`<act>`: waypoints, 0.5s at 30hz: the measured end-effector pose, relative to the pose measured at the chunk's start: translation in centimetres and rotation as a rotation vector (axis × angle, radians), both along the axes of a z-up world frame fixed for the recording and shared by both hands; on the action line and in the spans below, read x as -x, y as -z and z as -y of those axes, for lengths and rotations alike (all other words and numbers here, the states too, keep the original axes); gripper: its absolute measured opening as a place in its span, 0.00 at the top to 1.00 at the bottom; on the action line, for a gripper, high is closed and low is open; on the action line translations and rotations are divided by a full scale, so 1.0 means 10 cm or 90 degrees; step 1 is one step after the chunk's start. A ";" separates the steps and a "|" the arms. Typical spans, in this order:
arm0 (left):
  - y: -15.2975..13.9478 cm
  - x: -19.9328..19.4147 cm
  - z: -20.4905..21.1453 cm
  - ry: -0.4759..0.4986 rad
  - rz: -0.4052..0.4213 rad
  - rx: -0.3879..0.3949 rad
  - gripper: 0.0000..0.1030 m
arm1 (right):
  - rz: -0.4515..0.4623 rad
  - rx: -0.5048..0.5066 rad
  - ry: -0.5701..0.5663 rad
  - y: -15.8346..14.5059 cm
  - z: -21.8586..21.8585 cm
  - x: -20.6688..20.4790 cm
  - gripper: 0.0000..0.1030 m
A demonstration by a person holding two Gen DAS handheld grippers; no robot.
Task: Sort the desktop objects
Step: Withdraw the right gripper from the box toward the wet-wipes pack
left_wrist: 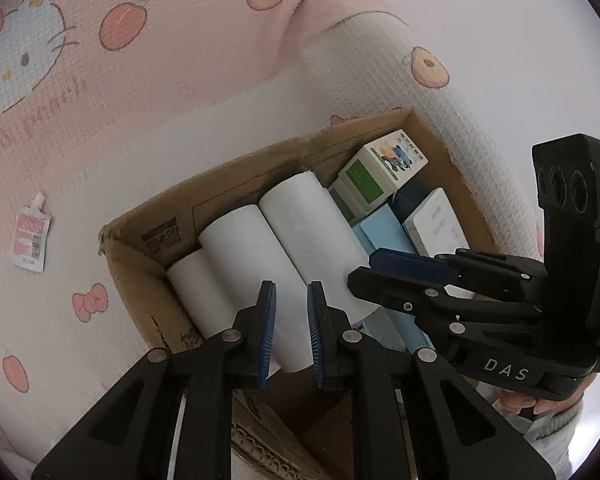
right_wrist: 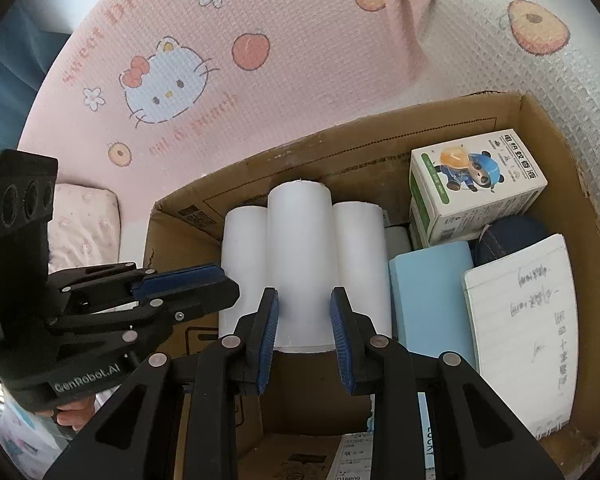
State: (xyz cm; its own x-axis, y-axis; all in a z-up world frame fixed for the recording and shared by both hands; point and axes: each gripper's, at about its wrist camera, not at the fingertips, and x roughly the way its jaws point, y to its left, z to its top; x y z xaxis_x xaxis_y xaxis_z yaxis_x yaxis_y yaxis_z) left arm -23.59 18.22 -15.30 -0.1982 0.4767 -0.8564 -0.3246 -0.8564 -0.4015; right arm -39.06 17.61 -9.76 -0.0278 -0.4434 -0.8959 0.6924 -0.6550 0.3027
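Cardboard box [right_wrist: 380,148] packing white rolls [right_wrist: 300,256] tightly; left gripper [left_wrist: 292,328] and right gripper [right_wrist: 304,336] hovering overhead, narrowly parted, gripping nothing.

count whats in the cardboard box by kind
white rolls: 3
printed cartons: 1
light blue boxes: 1
lined notebooks: 1
dark denim pouches: 1
total: 7 clearly visible

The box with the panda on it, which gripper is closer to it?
Right. The right gripper hangs over the white rolls, with the panda box just past them on its right. The left gripper is beyond the rolls' other side, farther away.
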 end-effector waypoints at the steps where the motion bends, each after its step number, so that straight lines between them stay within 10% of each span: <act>1: 0.00 0.01 0.01 -0.003 0.000 -0.002 0.83 | -0.001 0.000 0.000 0.00 0.01 0.00 0.77; 10: -0.07 -0.03 0.05 -0.023 -0.018 -0.027 0.82 | -0.020 0.014 0.003 -0.06 -0.06 -0.10 0.77; 15: -0.34 -0.22 0.13 -0.019 -0.087 -0.055 0.51 | -0.072 0.042 -0.008 -0.30 -0.16 -0.33 0.77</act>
